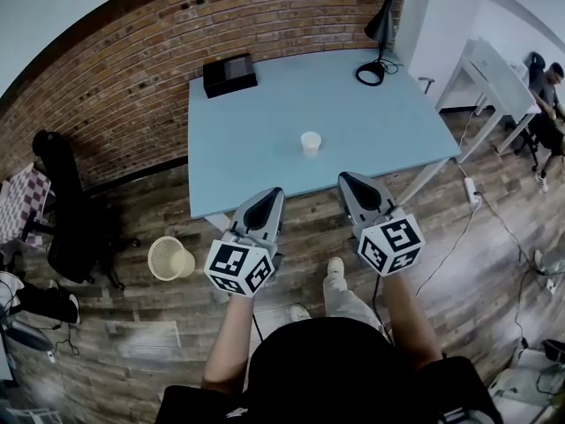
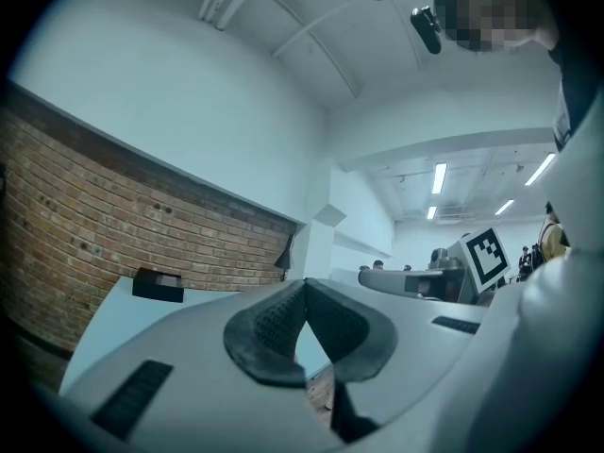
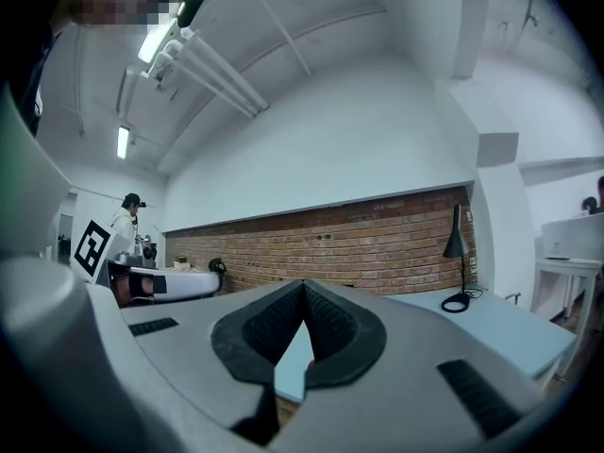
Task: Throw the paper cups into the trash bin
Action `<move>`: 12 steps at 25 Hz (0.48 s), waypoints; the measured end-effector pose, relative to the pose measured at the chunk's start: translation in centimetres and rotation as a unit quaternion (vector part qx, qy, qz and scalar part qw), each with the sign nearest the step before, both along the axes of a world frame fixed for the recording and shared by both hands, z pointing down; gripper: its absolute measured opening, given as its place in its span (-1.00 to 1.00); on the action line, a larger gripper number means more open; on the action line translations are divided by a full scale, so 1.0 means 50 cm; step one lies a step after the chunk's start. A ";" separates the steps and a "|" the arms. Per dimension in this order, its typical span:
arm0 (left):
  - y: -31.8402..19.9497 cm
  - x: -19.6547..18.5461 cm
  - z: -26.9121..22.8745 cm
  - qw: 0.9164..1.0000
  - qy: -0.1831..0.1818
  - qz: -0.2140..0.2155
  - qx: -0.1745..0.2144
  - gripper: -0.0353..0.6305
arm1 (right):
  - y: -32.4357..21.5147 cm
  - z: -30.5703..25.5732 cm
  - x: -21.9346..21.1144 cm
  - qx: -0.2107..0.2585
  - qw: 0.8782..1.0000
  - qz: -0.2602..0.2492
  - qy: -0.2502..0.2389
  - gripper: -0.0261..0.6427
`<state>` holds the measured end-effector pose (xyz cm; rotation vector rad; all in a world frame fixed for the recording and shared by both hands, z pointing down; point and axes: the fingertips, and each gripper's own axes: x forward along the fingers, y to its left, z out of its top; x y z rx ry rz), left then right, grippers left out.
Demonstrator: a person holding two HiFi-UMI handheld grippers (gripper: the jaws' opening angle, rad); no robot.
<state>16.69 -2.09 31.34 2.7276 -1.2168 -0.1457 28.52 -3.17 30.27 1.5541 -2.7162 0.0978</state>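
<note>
Up ahead, the light blue table [image 1: 256, 140] fills the middle of the head view, and a single paper cup [image 1: 310, 143] stands upright on it near the centre, apart from everything else on the top. A black box [image 1: 229, 74] sits at the table's eleven o'clock corner and a black desk lamp [image 1: 380, 42] at its one o'clock corner, both near the brick wall [image 1: 115, 69]. The left gripper [image 1: 269, 193] and the right gripper [image 1: 346, 179] are held side by side over the table's near edge, both pointing toward the cup at roughly twelve o'clock. In its own view the left gripper [image 2: 304, 286] has its jaws pressed together at the tips with nothing between them; the right gripper [image 3: 303, 286] is closed the same way, also empty. The mesh trash bin [image 1: 168, 258] stands on the wooden floor at about eight o'clock from the left gripper.
</note>
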 end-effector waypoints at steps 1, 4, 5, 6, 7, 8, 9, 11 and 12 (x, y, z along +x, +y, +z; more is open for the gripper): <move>-0.005 0.004 -0.001 1.000 0.004 0.001 -0.003 -0.88 | -0.006 0.001 0.005 0.000 1.000 0.000 -0.001 -0.91; -0.018 0.017 -0.003 1.000 0.016 0.003 -0.008 -0.88 | -0.028 0.002 0.020 0.000 1.000 -0.001 -0.006 -0.91; -0.023 0.022 -0.002 1.000 0.013 0.002 -0.008 -0.88 | -0.037 0.003 0.024 0.000 1.000 -0.003 -0.008 -0.91; -0.029 0.028 0.002 1.000 0.007 0.001 -0.007 -0.88 | -0.046 0.004 0.029 0.000 1.000 -0.004 -0.010 -0.91; -0.037 0.034 0.007 1.000 0.000 0.001 -0.007 -0.88 | -0.056 0.005 0.034 -0.001 1.000 -0.006 -0.012 -0.91; -0.047 0.039 0.011 1.000 -0.004 -0.001 -0.007 -0.88 | -0.065 0.007 0.040 -0.001 1.000 -0.006 -0.014 -0.91; -0.057 0.044 0.014 1.000 -0.007 -0.002 -0.008 -0.88 | -0.075 0.008 0.046 -0.001 1.000 -0.007 -0.017 -0.91; -0.077 0.053 0.017 1.000 -0.007 -0.003 -0.010 -0.88 | -0.096 0.009 0.059 -0.003 1.000 -0.008 -0.022 -0.91; -0.086 0.058 0.016 1.000 -0.005 -0.002 -0.010 -0.88 | -0.108 0.010 0.065 -0.003 1.000 -0.008 -0.024 -0.91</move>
